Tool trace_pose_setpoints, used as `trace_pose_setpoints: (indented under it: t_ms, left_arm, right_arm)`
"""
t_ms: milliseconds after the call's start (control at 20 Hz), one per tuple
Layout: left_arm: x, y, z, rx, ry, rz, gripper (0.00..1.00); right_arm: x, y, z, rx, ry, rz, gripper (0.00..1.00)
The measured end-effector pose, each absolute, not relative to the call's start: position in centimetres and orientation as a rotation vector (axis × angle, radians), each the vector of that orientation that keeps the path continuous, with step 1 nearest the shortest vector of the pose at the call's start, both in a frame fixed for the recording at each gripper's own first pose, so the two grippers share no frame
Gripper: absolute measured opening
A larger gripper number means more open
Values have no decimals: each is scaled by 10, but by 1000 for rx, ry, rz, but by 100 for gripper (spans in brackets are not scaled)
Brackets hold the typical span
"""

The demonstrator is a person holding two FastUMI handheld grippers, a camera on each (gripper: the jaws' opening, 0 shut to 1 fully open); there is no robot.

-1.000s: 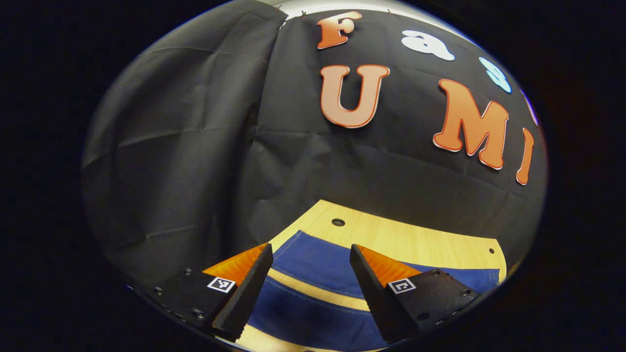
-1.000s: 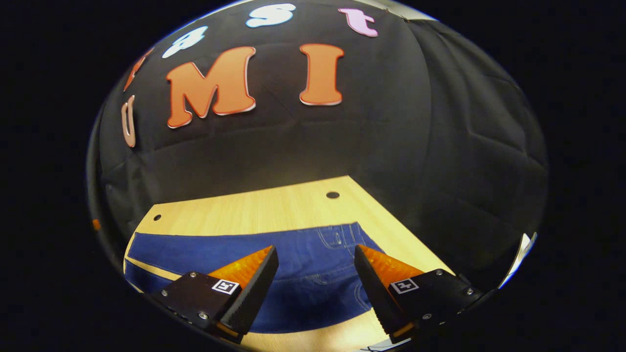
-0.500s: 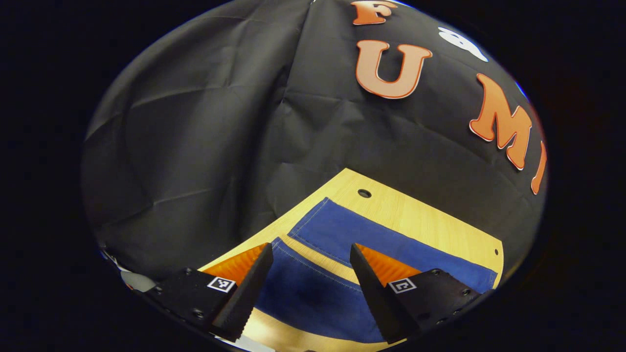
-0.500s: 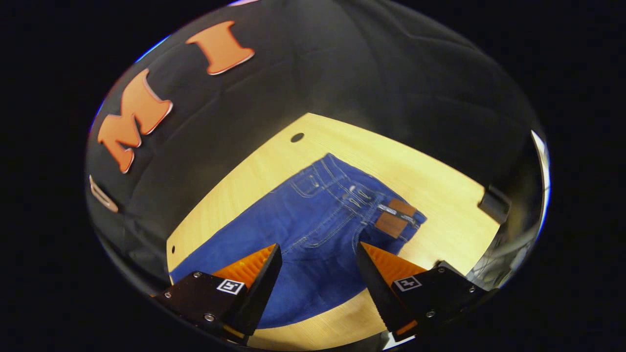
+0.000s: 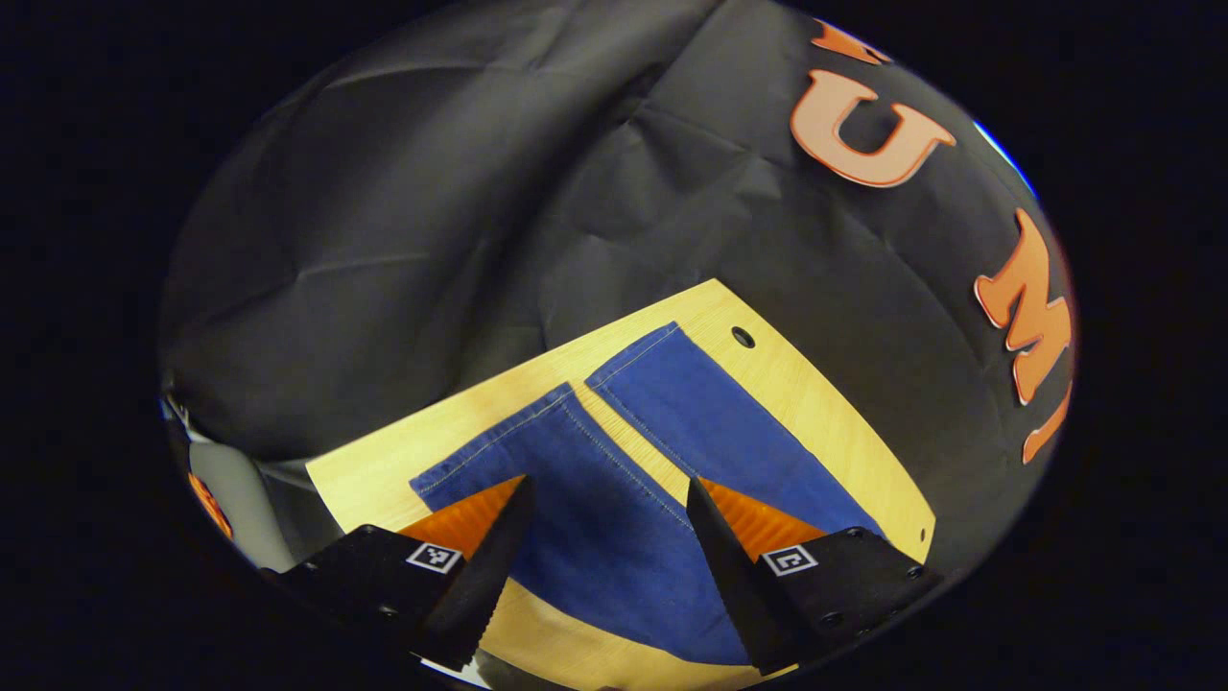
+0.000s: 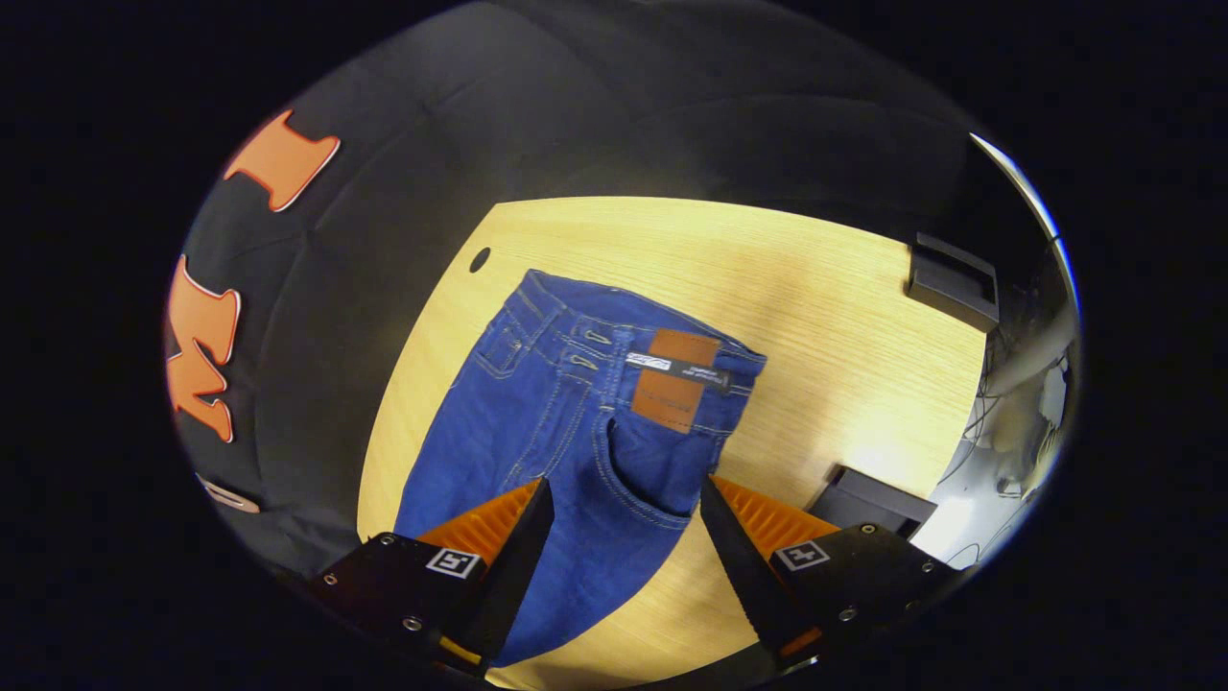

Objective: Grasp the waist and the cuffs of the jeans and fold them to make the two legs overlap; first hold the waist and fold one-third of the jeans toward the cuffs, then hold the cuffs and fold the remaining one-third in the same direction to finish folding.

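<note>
Left gripper view: hand-held gripper [image 5: 600,537] hovers, fingers apart, above jeans [image 5: 614,480] cuffs.

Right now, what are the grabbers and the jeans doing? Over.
Left gripper open above the legs. Right gripper open above the waist. Jeans flat on the table, legs apart, unfolded. Nothing on them.

Jeans [image 6: 566,432]: blue denim, matt, pale stitched seams; brown leather-like patch [image 6: 674,379] at waist. Table [image 6: 844,317]: light wood grain, smooth, faint sheen. Booth wall [image 5: 403,221]: black cloth, matt, creased.
</note>
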State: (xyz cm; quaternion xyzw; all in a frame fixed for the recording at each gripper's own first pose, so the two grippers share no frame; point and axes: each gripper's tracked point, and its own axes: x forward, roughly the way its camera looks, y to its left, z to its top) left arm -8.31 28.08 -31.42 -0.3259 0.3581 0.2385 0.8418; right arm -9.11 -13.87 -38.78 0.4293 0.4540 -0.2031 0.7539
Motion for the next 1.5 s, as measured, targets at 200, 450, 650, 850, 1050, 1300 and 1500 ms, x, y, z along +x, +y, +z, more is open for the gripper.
trace_pose_setpoints:
  t_ms: [200,450,650,850,1050,1300,1500]
  left_arm:
    - [-92,283,-325,-884,806,537,98]
    - [-119,289,-344,-1057,869,582,98]
    - [-125,303,-352,-1132,860,580,98]
    - [-127,309,-362,-1199,771,536,95]
    - [-98,311,-372,-1255,681,465,86]
    - [-77,312,-386,-1352,639,468,36]
    - [-84,289,-369,-1275,686,362,32]
  right_arm:
    - [-94,-142,-400,979,1013,-462,96]
    - [-94,-139,-412,1022,1032,-474,96]
    - [-90,-138,-414,1044,1030,-459,95]
    - [-79,-138,-415,1078,1005,-440,94]
    - [-71,-137,-417,1115,978,-407,89]
    - [-68,-135,-428,1268,967,-428,70]
    - [-75,-135,-434,1298,968,-461,32]
